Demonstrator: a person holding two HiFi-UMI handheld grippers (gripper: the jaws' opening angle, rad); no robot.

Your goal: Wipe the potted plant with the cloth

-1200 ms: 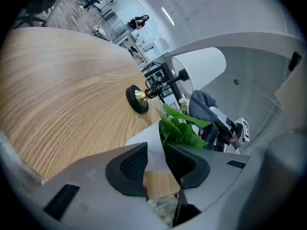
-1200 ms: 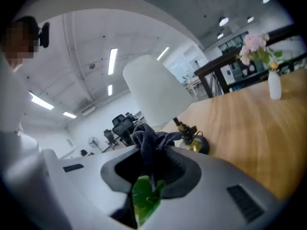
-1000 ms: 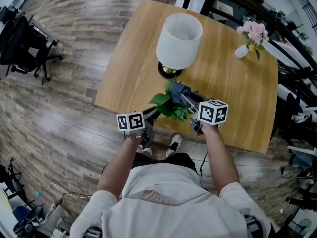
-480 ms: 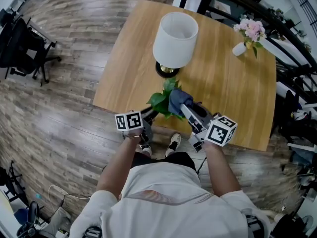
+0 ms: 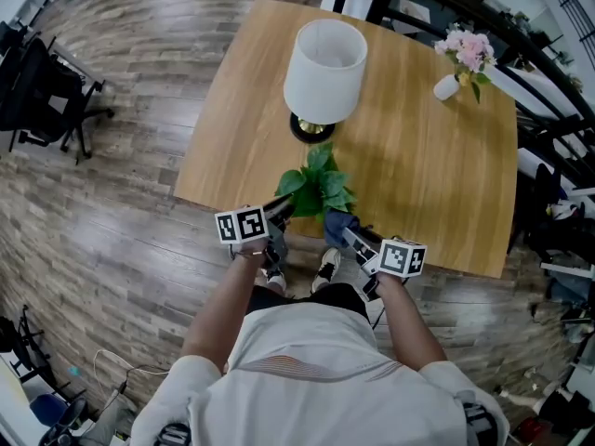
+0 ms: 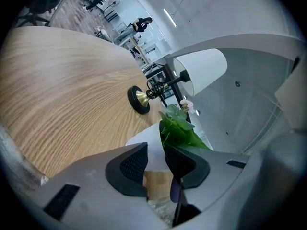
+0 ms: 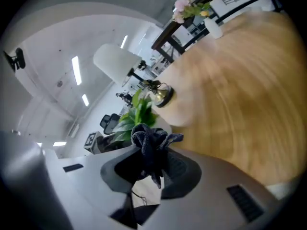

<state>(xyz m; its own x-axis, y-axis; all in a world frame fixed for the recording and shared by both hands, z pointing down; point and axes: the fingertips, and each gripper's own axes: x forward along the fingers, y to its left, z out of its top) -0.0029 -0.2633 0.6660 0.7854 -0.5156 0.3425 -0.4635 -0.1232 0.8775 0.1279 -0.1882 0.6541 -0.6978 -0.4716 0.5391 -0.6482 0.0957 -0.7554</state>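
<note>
Left gripper: fingers set wide and closed against both sides of the white pot of the potted plant, one pad to each side, gripper pointing slightly downward

Right gripper: fingers closed on a dark blue cloth, bunched and knotted-looking, part standing above the pads and a tail hanging below them

Cloth position: at the counter's near edge, just beside the near right side of the plant's green leaves; contact with the leaves cannot be confirmed

Potted plant position: upright on the wooden counter, at its near edge, between the near left corner and the middle of that edge

Behind the plant: table lamp with white shade and dark round base with brass fitting, standing toward the counter's middle, base near the plant but apart from it

Far right corner of the counter: small white vase of pink flowers, well apart from the plant

Beyond the counter's left edge: wood-plank floor and a black office chair
</note>
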